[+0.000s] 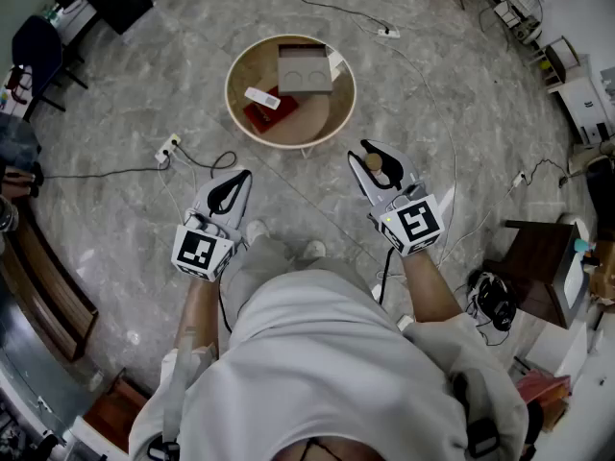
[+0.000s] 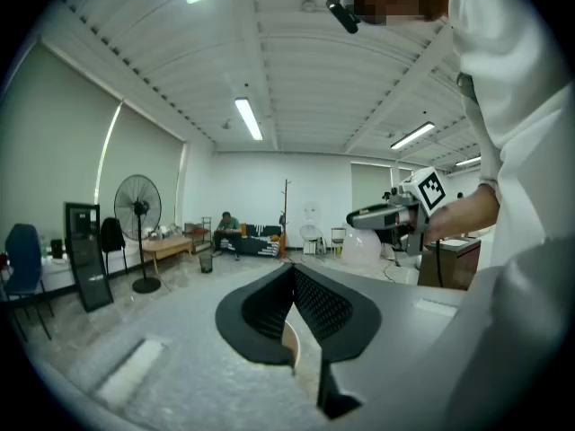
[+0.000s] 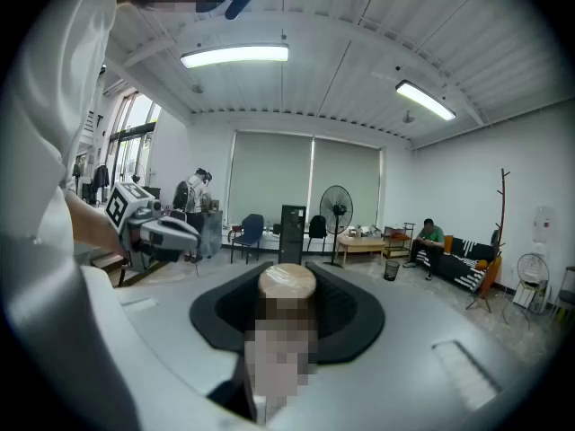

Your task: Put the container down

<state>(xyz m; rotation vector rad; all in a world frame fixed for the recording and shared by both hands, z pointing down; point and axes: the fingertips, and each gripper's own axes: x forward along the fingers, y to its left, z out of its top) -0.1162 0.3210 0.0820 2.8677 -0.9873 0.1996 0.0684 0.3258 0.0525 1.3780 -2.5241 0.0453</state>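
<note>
My right gripper (image 1: 379,167) is shut on a small container with a round tan lid (image 1: 373,162), held in the air over the floor, right of and nearer than the round table (image 1: 317,120). In the right gripper view the lid (image 3: 287,281) shows between the dark pads; the container's body is hidden under a mosaic patch. My left gripper (image 1: 231,192) hangs level with it on the left, jaws shut with nothing between them; in the left gripper view the tips (image 2: 294,281) meet.
On the round wooden table lie a grey box (image 1: 305,68), a red item (image 1: 261,116) and a white item (image 1: 261,97). Cables and a power strip (image 1: 168,148) run over the marble floor. A dark side table (image 1: 538,257) stands at the right.
</note>
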